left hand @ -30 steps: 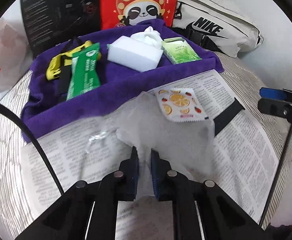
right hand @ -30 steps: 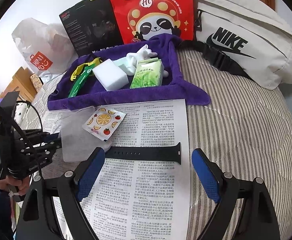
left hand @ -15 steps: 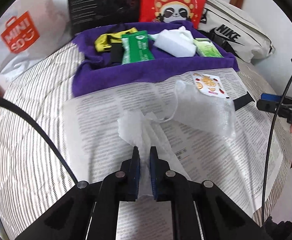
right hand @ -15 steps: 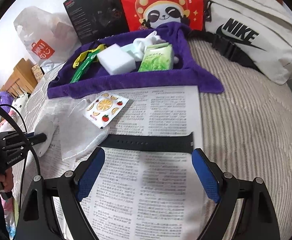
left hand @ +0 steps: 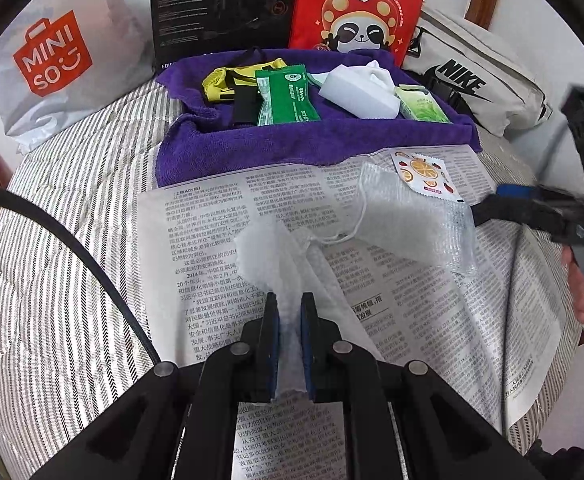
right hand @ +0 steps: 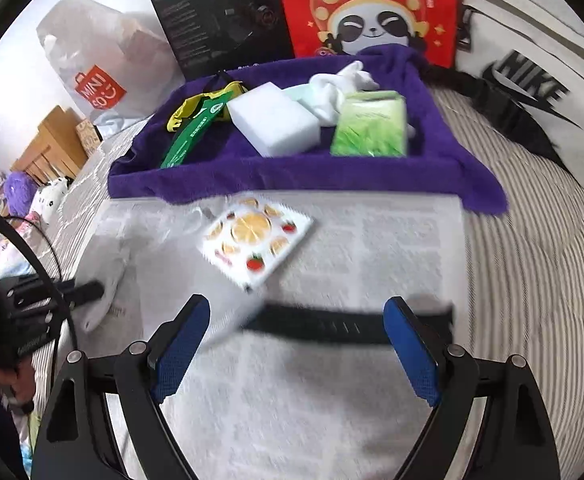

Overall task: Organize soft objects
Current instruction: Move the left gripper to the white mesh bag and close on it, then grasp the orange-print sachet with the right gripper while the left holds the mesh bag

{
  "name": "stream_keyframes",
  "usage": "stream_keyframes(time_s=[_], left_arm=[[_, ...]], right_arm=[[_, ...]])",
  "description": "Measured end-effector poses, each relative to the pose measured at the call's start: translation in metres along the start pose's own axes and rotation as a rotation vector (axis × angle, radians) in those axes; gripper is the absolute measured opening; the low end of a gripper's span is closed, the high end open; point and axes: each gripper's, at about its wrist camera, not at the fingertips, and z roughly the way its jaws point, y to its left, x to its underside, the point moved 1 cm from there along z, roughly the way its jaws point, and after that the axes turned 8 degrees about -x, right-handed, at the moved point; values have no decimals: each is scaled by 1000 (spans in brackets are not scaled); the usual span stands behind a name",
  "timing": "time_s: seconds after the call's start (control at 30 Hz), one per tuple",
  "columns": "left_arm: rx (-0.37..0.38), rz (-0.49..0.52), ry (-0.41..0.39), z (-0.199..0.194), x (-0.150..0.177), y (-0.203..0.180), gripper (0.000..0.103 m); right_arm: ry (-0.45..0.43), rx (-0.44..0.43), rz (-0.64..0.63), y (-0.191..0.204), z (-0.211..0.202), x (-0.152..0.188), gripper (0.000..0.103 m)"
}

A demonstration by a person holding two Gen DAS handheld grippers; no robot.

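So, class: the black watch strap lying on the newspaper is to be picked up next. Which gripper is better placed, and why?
Right. The right gripper is open with the watch strap just ahead between its fingers, while the left gripper is shut on the white mesh bag.

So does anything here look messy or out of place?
Yes. The white mesh bag lies crumpled and stretched across the newspaper, one end pinched in the left gripper. The fruit-print sachet sits askew on it, and a black watch strap lies loose.
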Motion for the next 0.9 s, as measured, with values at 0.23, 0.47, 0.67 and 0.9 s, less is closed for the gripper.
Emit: stream_keyframes(time_s=[0.23, 0.47, 0.67, 0.9], left_arm=[[27, -2, 7, 1, 0, 4, 11], [26, 11, 4, 1, 0, 3, 11], [31, 8, 6, 0, 1, 4, 11], [28, 9, 2, -1, 1, 2, 11]], right_arm=[[52, 41, -78, 20, 37, -17, 88], [29, 100, -141, 34, 55, -26, 88], [0, 30, -153, 35, 54, -32, 65], [13, -15, -187, 40, 42, -27, 23]])
